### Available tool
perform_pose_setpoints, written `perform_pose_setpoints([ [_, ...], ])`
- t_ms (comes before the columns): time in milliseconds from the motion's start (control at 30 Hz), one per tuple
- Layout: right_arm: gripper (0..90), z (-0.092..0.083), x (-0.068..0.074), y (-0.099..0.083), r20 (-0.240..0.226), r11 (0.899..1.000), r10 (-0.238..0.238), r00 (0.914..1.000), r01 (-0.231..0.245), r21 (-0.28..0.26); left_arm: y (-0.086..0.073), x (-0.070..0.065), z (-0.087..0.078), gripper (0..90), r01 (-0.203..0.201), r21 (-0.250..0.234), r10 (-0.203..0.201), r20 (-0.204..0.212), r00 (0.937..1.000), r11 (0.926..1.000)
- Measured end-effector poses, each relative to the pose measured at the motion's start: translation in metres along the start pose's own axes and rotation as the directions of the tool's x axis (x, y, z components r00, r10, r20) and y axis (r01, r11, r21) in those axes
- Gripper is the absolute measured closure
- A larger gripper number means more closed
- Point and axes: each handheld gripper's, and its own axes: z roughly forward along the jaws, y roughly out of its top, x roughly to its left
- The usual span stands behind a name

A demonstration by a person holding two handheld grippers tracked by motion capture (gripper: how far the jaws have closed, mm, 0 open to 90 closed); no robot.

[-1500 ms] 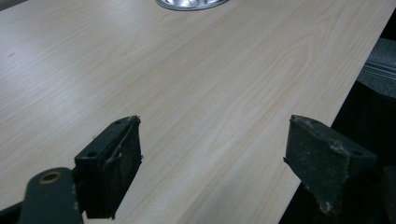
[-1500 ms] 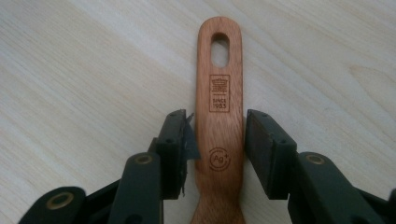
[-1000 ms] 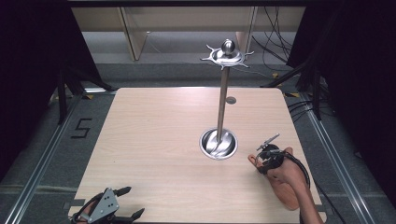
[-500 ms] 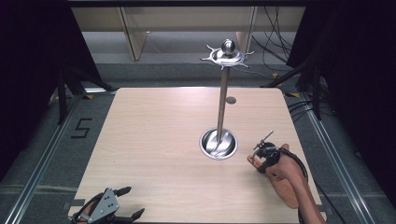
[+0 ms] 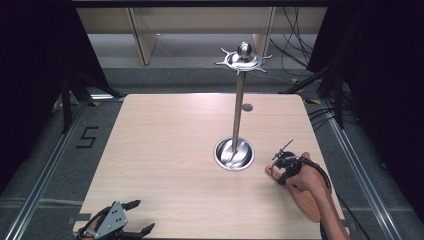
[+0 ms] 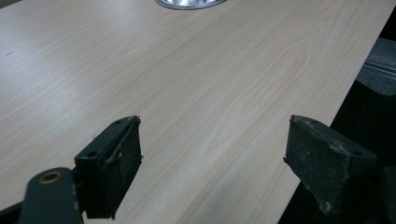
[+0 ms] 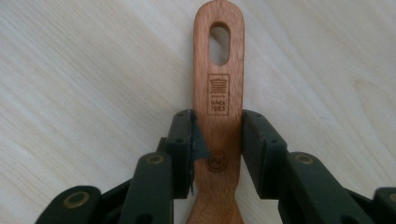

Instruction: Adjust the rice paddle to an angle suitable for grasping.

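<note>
The right gripper [image 7: 218, 140] has slid slightly toward the near edge, its jaws now clamping the spatula [image 7: 218, 98] handle. The left gripper [image 6: 212, 154] stays wide open, empty.

The table [image 5: 165, 150] is evenly lit from above, while the surroundings are left almost black. Glare is seen on the stand [image 5: 235, 152]. Ahead of the left gripper [image 6: 212, 140] a pale sheen is spread over the wood, and the far end is softened. Between the right gripper's [image 7: 217, 140] jaws the spatula [image 7: 218, 107] is rendered sharp, with faint shadows beside it.
</note>
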Motion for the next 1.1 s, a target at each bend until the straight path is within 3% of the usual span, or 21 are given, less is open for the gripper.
perform_pose_setpoints([
  [100, 66.3, -0.008, -0.004, -0.003, -0.001, 0.999, 0.01, 1.0, -0.01, -0.035, 0.0, 0.002, -0.001, 17.8, -0.033, 0.018, 0.034, -0.015, 0.9993, 0.9993],
  [233, 66.3, -0.021, -0.005, -0.01, -0.019, 0.995, 0.051, 0.9985, -0.052, -0.082, 0.0, 0.001, -0.001, 17.8, -0.018, 0.014, 0.018, -0.005, 0.9998, 0.9997],
  [433, 66.3, -0.042, -0.007, -0.022, 0.006, 0.981, 0.046, 0.9989, -0.044, -0.188, 0.0, 0.002, 0.0, 17.8, -0.015, 0.017, 0.015, -0.006, 0.9999, 0.9997],
  [467, 66.3, -0.045, -0.005, -0.024, -0.005, 0.975, 0.072, 0.9974, -0.072, -0.212, 0.0, 0.001, 0.0, 17.8, -0.012, 0.013, 0.012, -0.003, 0.9999, 0.9998],
  [500, 66.3, -0.05, -0.007, -0.026, 0.0, 0.971, 0.059, 0.9983, -0.057, -0.233, 0.0, 0.002, 0.0, 17.8, -0.034, 0.013, 0.034, -0.001, 0.9994, 0.9993],
  [567, 66.3, -0.056, -0.008, -0.03, 0.016, 0.959, 0.054, 0.9984, -0.047, -0.28, 0.0, 0.001, 0.0, 17.8, -0.015, 0.007, 0.015, -0.002, 0.9999, 0.9999],
  [600, 66.3, -0.056, -0.008, -0.03, 0.016, 0.959, 0.054, 0.9984, -0.047, -0.28, 0.0, 0.001, 0.0, 17.8, -0.015, 0.007, 0.015, -0.002, 0.9999, 0.9999],
  [667, 66.4, -0.064, -0.009, -0.038, 0.022, 0.946, 0.057, 0.9981, -0.047, -0.321, 0.0, 0.0, 0.0, 17.8, 0.003, 0.0, -0.003, 0.0, 1.0, 1.0],
  [700, 66.4, -0.065, -0.007, -0.041, 0.009, 0.932, 0.074, 0.9972, -0.066, -0.356, 0.0, 0.0, 0.0, 17.8, -0.002, 0.008, 0.002, 0.006, 1.0, 1.0],
  [733, 66.4, -0.07, -0.009, -0.043, 0.02, 0.934, 0.059, 0.998, -0.048, -0.354, 0.001, 0.0, 0.0, 17.8, -0.019, 0.014, 0.019, -0.004, 0.9998, 0.9997],
  [767, 66.5, -0.07, -0.008, -0.046, 0.022, 0.918, 0.079, 0.9966, -0.065, -0.391, 0.001, -0.001, 0.001, 17.8, -0.008, 0.011, 0.008, 0.005, 1.0, 0.9999],
  [800, 66.5, -0.07, -0.008, -0.046, 0.022, 0.918, 0.079, 0.9966, -0.065, -0.391, 0.001, -0.001, 0.001, 17.8, -0.008, 0.011, 0.008, 0.005, 1.0, 0.9999],
  [833, 67.0, -0.075, -0.009, -0.051, 0.023, 0.905, 0.069, 0.9974, -0.053, -0.422, 0.001, 0.0, 0.001, 17.8, -0.032, 0.008, 0.032, 0.007, 0.9994, 0.9994],
  [867, 67.0, -0.079, -0.006, -0.053, -0.002, 0.909, 0.089, 0.996, -0.082, -0.408, 0.001, 0.0, 0.0, 17.8, -0.033, 0.008, 0.033, 0.006, 0.9994, 0.9994],
  [900, 67.0, -0.08, -0.007, -0.055, 0.011, 0.9, 0.079, 0.9968, -0.066, -0.431, 0.0, -0.001, 0.0, 17.8, -0.006, 0.018, 0.005, 0.0, 1.0, 0.9998],
  [967, 67.0, -0.084, -0.01, -0.058, 0.035, 0.891, 0.063, 0.9974, -0.041, -0.452, 0.001, 0.0, 0.0, 17.8, -0.013, 0.016, 0.013, -0.003, 0.9999, 0.9998],
  [1067, 67.0, -0.09, -0.008, -0.062, 0.022, 0.878, 0.094, 0.9954, -0.072, -0.474, 0.001, 0.0, 0.0, 17.8, -0.016, 0.011, 0.016, 0.0, 0.9999, 0.9998],
  [1100, 67.0, -0.092, -0.01, -0.064, 0.037, 0.875, 0.078, 0.9963, -0.051, -0.482, 0.001, 0.0, 0.0, 17.8, -0.007, 0.016, 0.007, 0.005, 1.0, 0.9998],
])
